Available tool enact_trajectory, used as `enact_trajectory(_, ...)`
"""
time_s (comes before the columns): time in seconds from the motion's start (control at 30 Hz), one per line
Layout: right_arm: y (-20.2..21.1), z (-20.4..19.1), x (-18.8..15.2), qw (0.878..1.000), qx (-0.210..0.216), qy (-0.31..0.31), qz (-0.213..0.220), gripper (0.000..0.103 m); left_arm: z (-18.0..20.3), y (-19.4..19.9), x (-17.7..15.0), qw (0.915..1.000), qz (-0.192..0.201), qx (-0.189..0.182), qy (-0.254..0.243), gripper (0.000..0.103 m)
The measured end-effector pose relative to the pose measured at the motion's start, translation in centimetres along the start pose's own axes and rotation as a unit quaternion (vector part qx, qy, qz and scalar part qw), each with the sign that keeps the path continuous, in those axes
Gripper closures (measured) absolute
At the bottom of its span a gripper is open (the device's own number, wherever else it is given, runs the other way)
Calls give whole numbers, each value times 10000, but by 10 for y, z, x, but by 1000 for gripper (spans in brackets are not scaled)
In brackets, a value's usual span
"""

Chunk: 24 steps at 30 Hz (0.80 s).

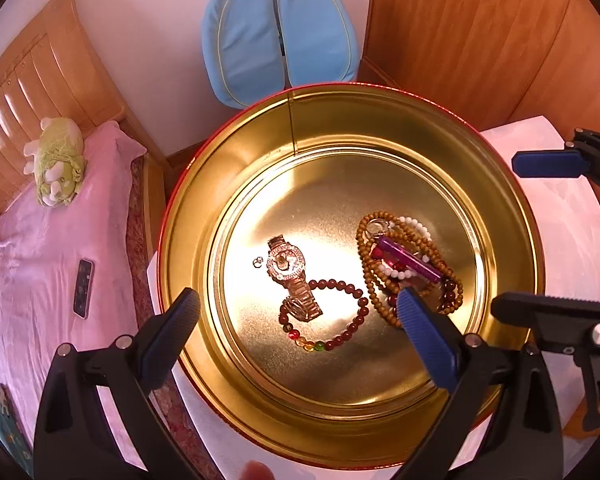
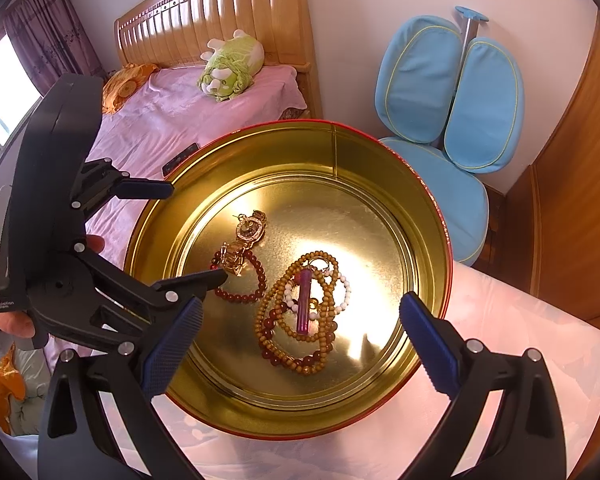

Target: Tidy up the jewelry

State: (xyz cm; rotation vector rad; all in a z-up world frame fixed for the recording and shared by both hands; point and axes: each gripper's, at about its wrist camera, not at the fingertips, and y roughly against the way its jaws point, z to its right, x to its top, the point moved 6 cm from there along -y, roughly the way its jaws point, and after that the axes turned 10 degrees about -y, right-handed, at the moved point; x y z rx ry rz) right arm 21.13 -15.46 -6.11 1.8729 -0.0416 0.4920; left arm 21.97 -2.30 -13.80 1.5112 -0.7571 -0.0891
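A round gold tin with a red outside stands on a white-covered table. Inside lie a gold jewelled watch, a dark red bead bracelet, a small earring, and a heap of wooden and white bead strings with a purple tube on top. My left gripper is open and empty above the tin's near-left rim. My right gripper is open and empty above the tin's right side.
A bed with a pink cover lies left, with a green plush toy and a phone on it. A blue chair stands behind the tin. A wooden wardrobe is at the right.
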Motion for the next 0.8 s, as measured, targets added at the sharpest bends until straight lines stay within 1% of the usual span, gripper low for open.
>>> enact_trajectory(0.13, 2, -3, -2, 10000, -40, -24, -2, 4, 2, -1, -1, 9999, -54, 86, -94, 7)
enact_trajectory(0.2, 6, -5, -2, 10000, -26, -36, -10, 4, 1, -1, -2, 9996, -126, 223, -103, 7)
enact_trajectory(0.23, 8, -7, -2, 10000, -14, -19, 5, 4, 1, 1, -2, 9996, -127, 221, -89, 7)
enact_trajectory(0.37, 16, -10, -2, 9999, -90, 9, 74, 4, 3, 15, 1, 10000, 13, 60, -27, 7)
enact_trajectory(0.53, 23, -11, -9, 9999, -46, -86, 90, 4, 17, 31, 3, 9991, 210, 232, -284, 7)
enact_trajectory(0.57, 24, -11, -10, 9999, -53, -90, 99, 4, 21, 34, 3, 9992, 214, 165, -308, 7)
enact_trajectory(0.63, 29, -11, -14, 9998, -53, -117, 140, 4, 25, 36, 1, 9994, 154, 105, -289, 7)
enact_trajectory(0.73, 38, -10, -21, 9996, -26, -191, 213, 4, 29, 39, -2, 9993, 68, 260, -269, 7)
enact_trajectory(0.8, 47, -9, -26, 9993, 0, -235, 295, 4, 31, 43, -5, 9994, 56, 272, -200, 7)
